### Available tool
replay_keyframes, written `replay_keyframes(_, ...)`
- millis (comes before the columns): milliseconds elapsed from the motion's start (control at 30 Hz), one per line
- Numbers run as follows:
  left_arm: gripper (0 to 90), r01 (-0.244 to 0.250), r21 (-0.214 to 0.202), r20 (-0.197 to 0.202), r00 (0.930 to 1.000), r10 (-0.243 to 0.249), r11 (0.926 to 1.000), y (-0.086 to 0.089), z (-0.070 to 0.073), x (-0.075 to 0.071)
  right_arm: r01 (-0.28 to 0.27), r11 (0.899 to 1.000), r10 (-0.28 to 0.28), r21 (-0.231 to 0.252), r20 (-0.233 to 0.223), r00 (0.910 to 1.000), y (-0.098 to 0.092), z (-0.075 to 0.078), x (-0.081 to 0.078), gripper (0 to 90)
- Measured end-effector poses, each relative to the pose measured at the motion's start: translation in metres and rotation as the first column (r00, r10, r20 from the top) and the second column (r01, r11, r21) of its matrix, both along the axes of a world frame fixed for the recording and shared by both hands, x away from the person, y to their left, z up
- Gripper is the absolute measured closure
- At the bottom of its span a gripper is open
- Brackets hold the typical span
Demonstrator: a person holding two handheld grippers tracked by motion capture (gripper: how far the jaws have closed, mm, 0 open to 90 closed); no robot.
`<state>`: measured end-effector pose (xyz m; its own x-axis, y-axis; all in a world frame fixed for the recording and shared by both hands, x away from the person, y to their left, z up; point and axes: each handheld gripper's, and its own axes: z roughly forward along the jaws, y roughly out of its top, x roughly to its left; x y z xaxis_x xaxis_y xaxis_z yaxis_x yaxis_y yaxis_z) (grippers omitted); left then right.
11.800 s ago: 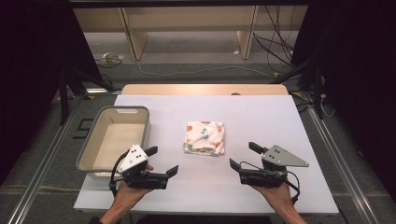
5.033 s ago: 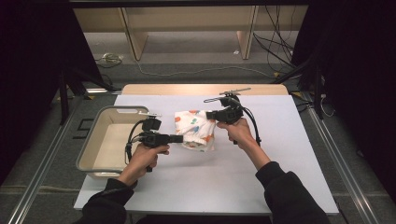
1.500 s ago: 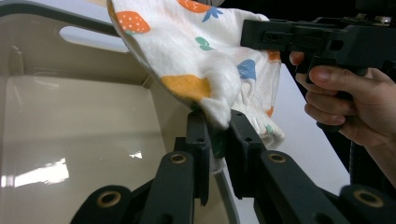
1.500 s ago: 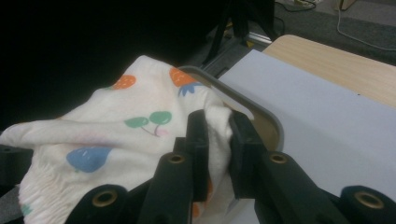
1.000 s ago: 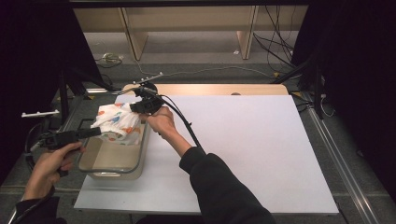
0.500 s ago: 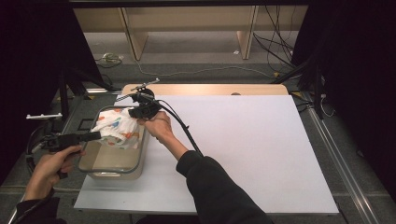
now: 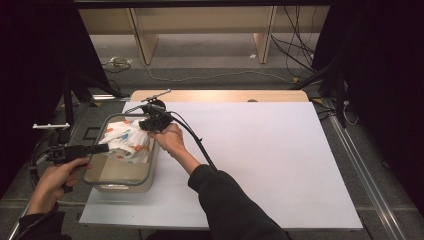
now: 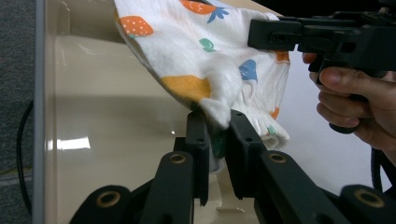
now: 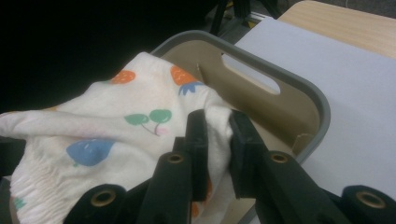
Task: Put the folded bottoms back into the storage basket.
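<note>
Presently, item one: a printed cloth (image 7: 128,141), white with fruit motifs, hangs over the beige bin (image 7: 120,176) at the table's (image 7: 260,150) 9 o'clock edge, stretched between two tools. Left gripper (image 7: 102,148), at the cloth's 9 o'clock in the high view, has its jaws clamped on a bunched corner (image 8: 215,112). Right gripper (image 7: 143,125), at the cloth's 1 o'clock, has its jaws pinched closed on the opposite edge (image 9: 215,122). Long axis of the cloth runs from about 8 o'clock to 2 o'clock, gripper to gripper, the middle sagging toward the bin's inside. Whether the cloth touches the bin floor cannot be told.
</note>
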<state>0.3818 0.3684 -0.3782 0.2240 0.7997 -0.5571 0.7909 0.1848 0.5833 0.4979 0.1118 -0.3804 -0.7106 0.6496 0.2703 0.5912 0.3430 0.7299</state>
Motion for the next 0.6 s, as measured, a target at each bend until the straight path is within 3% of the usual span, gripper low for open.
replay_keyframes(367, 80.2, -0.009, 0.008, -0.017, 0.9998, 0.009, 0.9999, 0.003, -0.005, 0.001, -0.006, 1.0, 0.006, -0.006, -0.011, 0.9999, 0.006, -0.008, -0.002, 79.5)
replay_keyframes(600, 80.0, -0.014, 0.023, -0.048, 0.9987, 0.015, 0.9996, 0.005, -0.01, 0.001, -0.013, 1.0, 0.013, -0.014, -0.019, 0.9997, 0.009, -0.013, -0.004, 78.8)
